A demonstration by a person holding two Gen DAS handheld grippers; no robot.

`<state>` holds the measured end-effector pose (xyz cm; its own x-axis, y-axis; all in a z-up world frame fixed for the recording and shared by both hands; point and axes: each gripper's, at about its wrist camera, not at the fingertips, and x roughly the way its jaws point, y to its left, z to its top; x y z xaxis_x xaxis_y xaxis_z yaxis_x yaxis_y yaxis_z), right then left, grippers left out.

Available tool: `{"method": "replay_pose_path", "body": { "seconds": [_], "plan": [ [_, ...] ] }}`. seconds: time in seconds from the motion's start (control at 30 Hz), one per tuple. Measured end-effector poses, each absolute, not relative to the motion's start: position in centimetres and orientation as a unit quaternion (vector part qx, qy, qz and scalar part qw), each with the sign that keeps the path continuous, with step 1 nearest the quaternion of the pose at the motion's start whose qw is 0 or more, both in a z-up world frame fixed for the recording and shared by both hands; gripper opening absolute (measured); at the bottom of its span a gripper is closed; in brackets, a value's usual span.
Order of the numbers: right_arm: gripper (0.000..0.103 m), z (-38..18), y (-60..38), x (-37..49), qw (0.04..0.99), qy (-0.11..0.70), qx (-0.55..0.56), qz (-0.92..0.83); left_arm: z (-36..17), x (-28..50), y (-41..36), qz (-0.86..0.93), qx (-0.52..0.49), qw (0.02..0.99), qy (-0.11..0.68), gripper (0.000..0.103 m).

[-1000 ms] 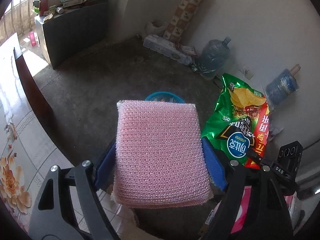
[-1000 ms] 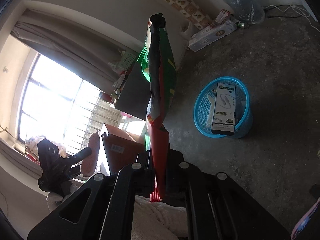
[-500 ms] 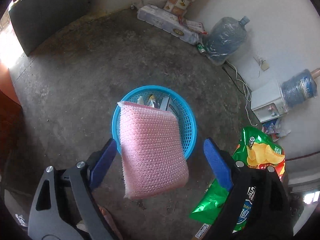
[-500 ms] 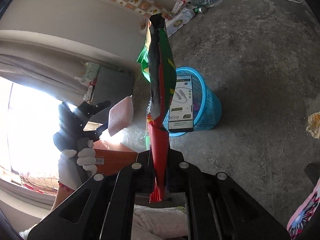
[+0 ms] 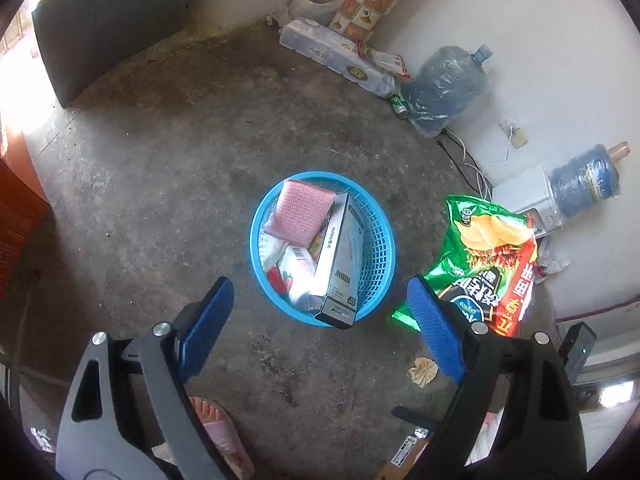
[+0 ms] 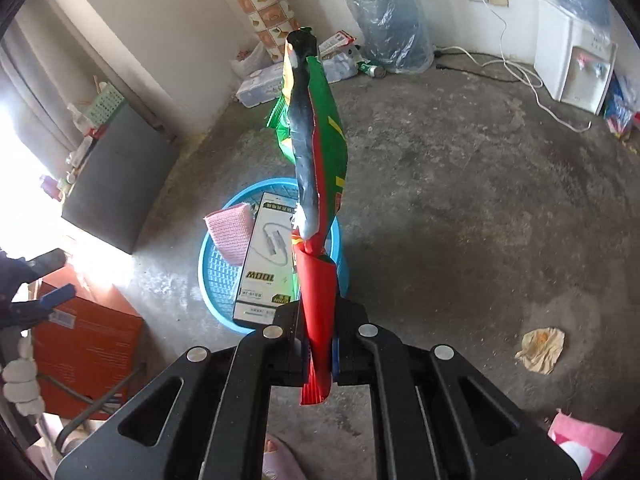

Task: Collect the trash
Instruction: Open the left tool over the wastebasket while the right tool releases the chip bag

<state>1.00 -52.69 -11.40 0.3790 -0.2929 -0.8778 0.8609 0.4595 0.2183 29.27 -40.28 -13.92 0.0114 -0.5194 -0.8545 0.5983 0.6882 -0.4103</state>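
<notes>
Floor (image 5: 168, 168): rough matt concrete, stained and gritty. Basket (image 5: 382, 248): bright blue plastic lattice, slightly glossy. Pink pad (image 5: 298, 212) in the basket: bubbly textured plastic foam, matt. Box (image 5: 340, 256): smooth printed cardboard, light sheen. Chip bag (image 5: 486, 264): glossy crinkled foil-plastic, green and red print. Left gripper (image 5: 320, 320): matt black plastic frame, shiny metal screw heads, blue pads (image 5: 434, 330) with fine ribbed rubbery texture. Right gripper (image 6: 318, 354): same matt black plastic with metal screws. Water jugs (image 5: 448, 84): translucent blue plastic under wrinkled clear film. Crumpled wrapper (image 6: 540, 350): thin paper, greasy looking. Wall (image 5: 540, 20): matt white plaster.
</notes>
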Motion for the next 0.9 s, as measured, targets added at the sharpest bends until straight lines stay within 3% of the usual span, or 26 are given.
{"method": "replay_pose_path", "body": {
  "seconds": [0.17,0.33,0.57,0.67,0.73,0.8,0.9],
  "plan": [
    [0.007,-15.4,-53.0,7.7,0.752,0.436,0.258,-0.421,-9.9,28.0,-35.1,-0.406,0.041,0.723,0.557,0.084],
    [0.007,-22.0,-50.6,13.1,0.722,0.534,0.176,-0.402,-7.0,26.6,-29.8,-0.407,0.049,0.741,0.532,0.084],
    [0.008,-26.8,-49.8,15.2,0.698,0.579,0.195,-0.374,-5.9,25.6,-23.4,-0.387,0.030,0.756,0.528,0.084],
    [0.016,-25.7,-49.6,14.7,0.703,0.576,0.222,-0.353,-5.7,25.3,-21.1,-0.380,0.020,0.759,0.528,0.084],
    [0.035,-24.4,-49.1,14.1,0.714,0.569,0.225,-0.341,-5.3,25.0,-19.7,-0.376,0.009,0.765,0.523,0.084],
    [0.048,-22.8,-48.3,13.5,0.727,0.558,0.228,-0.329,-4.9,24.8,-18.4,-0.375,-0.001,0.769,0.517,0.084],
    [0.052,-20.4,-47.4,12.2,0.745,0.541,0.229,-0.317,-4.3,24.0,-16.7,-0.371,-0.010,0.777,0.508,0.084]
  ]
}}
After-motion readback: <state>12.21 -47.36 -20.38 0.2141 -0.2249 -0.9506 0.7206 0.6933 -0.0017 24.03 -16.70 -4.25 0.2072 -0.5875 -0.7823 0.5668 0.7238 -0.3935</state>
